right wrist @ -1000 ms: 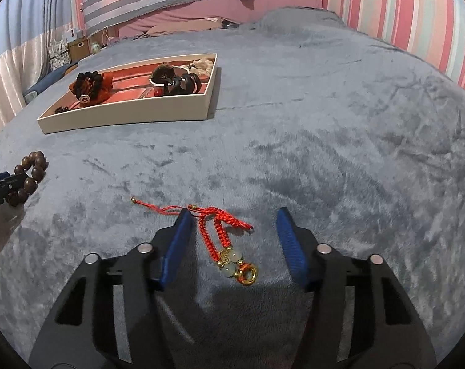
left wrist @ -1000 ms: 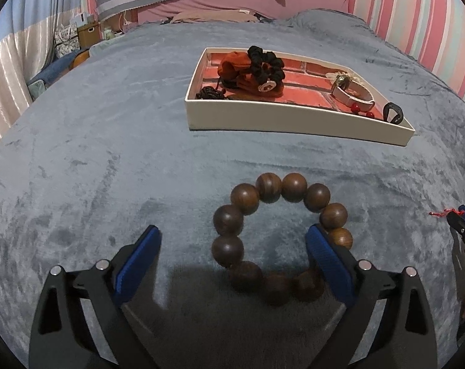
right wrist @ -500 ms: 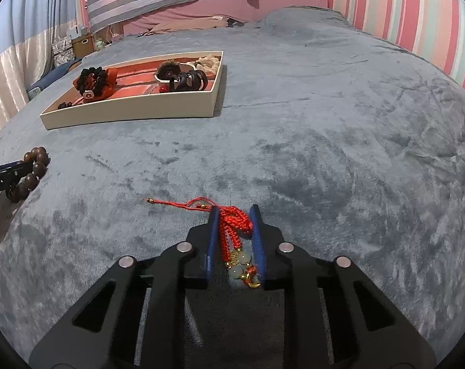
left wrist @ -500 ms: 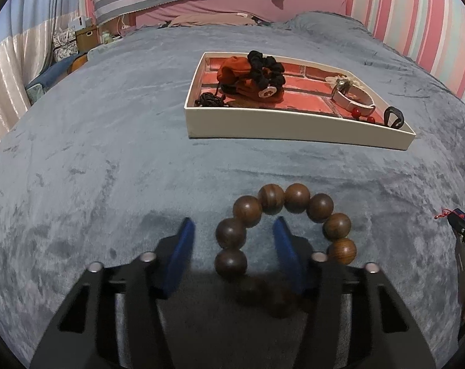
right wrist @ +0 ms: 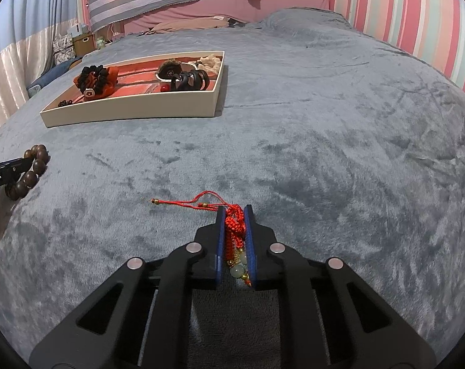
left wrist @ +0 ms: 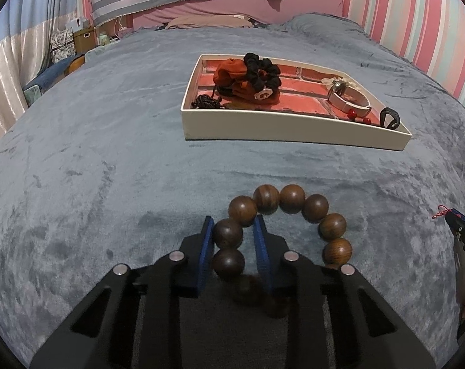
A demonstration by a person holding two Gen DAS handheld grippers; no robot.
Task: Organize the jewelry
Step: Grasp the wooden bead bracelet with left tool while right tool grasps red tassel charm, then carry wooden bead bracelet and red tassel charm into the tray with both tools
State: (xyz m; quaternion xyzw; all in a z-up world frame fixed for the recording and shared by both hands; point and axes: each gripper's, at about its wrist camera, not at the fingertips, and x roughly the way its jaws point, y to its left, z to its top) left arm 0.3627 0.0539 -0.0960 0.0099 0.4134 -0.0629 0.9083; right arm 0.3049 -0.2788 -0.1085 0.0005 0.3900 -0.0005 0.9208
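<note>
On the grey blanket (left wrist: 115, 166), the left gripper (left wrist: 234, 246) is closing on the wooden bead bracelet (left wrist: 281, 230) and the right gripper (right wrist: 234, 240) on the red knotted cord charm (right wrist: 234, 230); both should clamp firmly before lifting toward the tray (left wrist: 294, 129).

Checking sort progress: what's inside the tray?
The tray holds an orange-and-black scrunchie, black cord, white band, red beads, black clip. Near wall hides the floor behind it.

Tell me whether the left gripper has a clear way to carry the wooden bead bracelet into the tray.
Probably yes. The left gripper is closing on the wooden bead bracelet, and only bare blanket lies before the tray, whose low wall faces it.
</note>
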